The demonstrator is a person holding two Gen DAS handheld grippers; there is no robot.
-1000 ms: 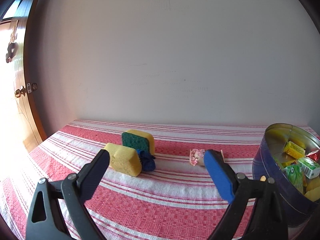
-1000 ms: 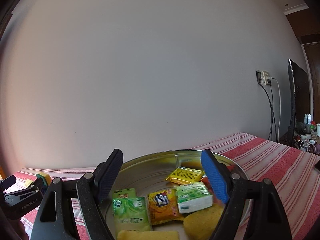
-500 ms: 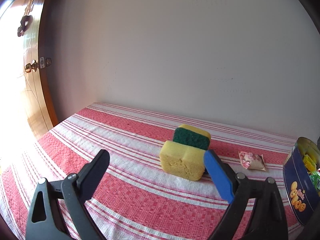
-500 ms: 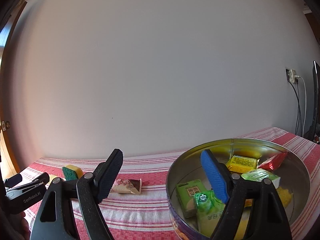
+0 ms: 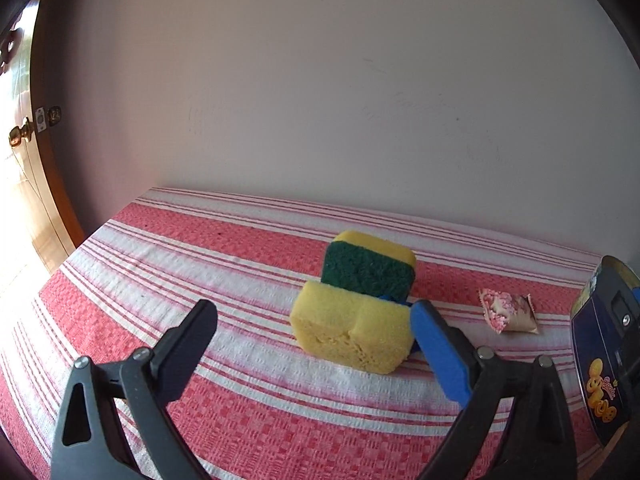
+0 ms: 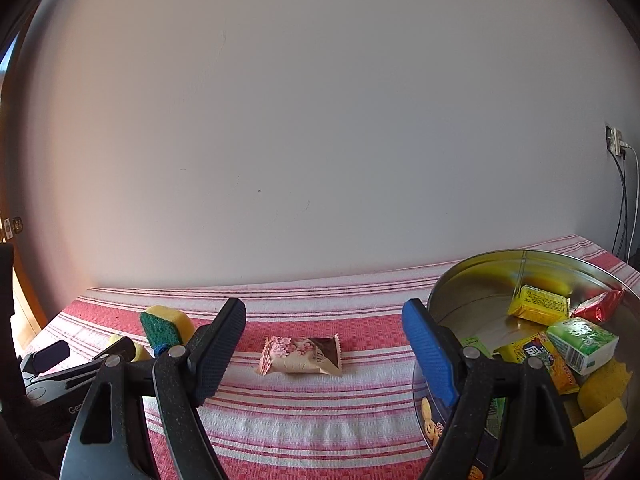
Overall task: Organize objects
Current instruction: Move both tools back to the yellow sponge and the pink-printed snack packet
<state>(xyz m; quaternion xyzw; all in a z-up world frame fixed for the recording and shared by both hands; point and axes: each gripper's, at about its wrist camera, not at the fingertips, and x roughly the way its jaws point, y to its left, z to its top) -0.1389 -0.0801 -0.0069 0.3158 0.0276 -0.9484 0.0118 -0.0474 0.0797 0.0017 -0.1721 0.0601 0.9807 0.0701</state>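
Both grippers have swung away from the tin over the last second, leftward across the striped cloth [image 5: 160,264], toward what is left loose on it. That looks like the start of another pick: the tin already holds several packets and sponges, and three or four things remain outside.

The left gripper [image 5: 312,328] has its jaws spread wide with nothing between them. A second ago the plain yellow sponge [image 5: 352,332] sat at its black left finger; now the sponge lies just ahead and right of centre, close against the blue right finger. The green-topped sponge [image 5: 370,270] stands directly behind it, farther from the gripper, and a bit of blue something pokes out between the two; I cannot tell what it is.

The right gripper [image 6: 324,340] is likewise spread and empty. A second ago it looked into the tin; now the pink-flowered snack packet [image 6: 300,354] lies flat on the cloth squarely between its fingers, a little ahead of the tips and not touched. The tin [image 6: 472,280] sits off to its right, just beyond the blue finger.
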